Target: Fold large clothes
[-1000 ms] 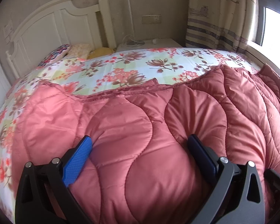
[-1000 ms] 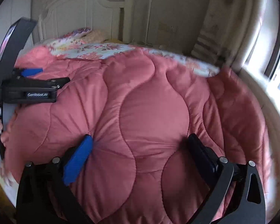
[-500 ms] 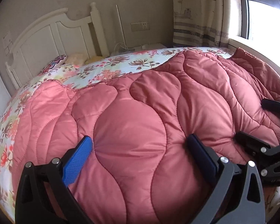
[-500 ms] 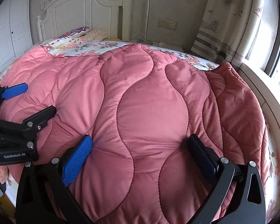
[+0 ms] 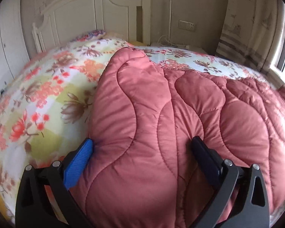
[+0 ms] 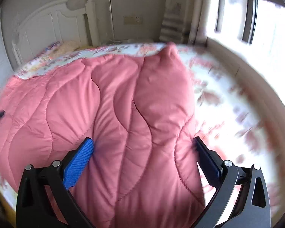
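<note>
A pink quilted comforter (image 5: 161, 114) lies on a bed with a floral sheet (image 5: 47, 95). In the left wrist view my left gripper (image 5: 142, 146) is open at the comforter's near left edge, and padding bulges between its wide-apart fingers. The blue pad (image 5: 79, 163) touches the comforter's left side. In the right wrist view my right gripper (image 6: 144, 146) is open at the near right edge of the comforter (image 6: 114, 104), with fabric filling the gap. Its dark pad (image 6: 205, 157) sits along the comforter's right border. That view is blurred by motion.
A white headboard (image 5: 96, 13) stands at the far end, with pillows (image 5: 93, 34) below it. A bedside table with a cable (image 5: 167, 43) is at the back right. Curtains (image 5: 243, 19) and a bright window (image 6: 266, 22) are on the right, and a white wardrobe (image 5: 3, 47) on the left.
The two grippers, close together half a second ago, have moved apart to the comforter's left and right edges. More floral sheet now shows on both sides. The right gripper has left the left view.
</note>
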`<action>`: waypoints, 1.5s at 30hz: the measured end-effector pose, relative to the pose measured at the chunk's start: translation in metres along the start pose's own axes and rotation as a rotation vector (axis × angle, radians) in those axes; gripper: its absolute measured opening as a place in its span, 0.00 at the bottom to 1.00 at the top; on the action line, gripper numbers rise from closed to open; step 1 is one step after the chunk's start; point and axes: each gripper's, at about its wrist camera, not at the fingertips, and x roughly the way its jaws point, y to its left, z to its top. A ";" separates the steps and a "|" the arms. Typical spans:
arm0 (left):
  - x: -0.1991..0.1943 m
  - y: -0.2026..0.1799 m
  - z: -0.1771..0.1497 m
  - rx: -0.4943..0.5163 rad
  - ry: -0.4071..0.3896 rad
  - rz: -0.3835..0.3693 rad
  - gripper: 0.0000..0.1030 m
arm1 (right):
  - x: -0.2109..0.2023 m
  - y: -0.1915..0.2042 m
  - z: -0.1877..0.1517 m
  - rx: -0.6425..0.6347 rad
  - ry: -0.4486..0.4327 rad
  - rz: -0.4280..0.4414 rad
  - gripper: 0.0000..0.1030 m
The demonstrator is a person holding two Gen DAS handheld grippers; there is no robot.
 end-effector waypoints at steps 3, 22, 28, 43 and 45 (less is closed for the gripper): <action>-0.005 0.003 0.003 -0.026 -0.002 0.010 0.98 | 0.004 -0.008 -0.002 0.046 0.021 0.036 0.95; -0.037 -0.092 -0.037 0.201 -0.069 -0.113 0.98 | -0.018 0.144 -0.041 -0.371 -0.112 -0.013 0.95; -0.056 -0.066 -0.017 0.152 -0.090 -0.201 0.98 | -0.019 0.121 -0.028 -0.303 -0.049 0.076 0.95; 0.077 -0.029 0.106 0.205 0.056 0.137 0.98 | 0.024 0.122 0.113 -0.263 -0.075 0.014 0.84; 0.097 -0.010 0.100 0.105 0.115 0.043 0.98 | 0.062 0.111 0.119 -0.261 0.004 -0.062 0.85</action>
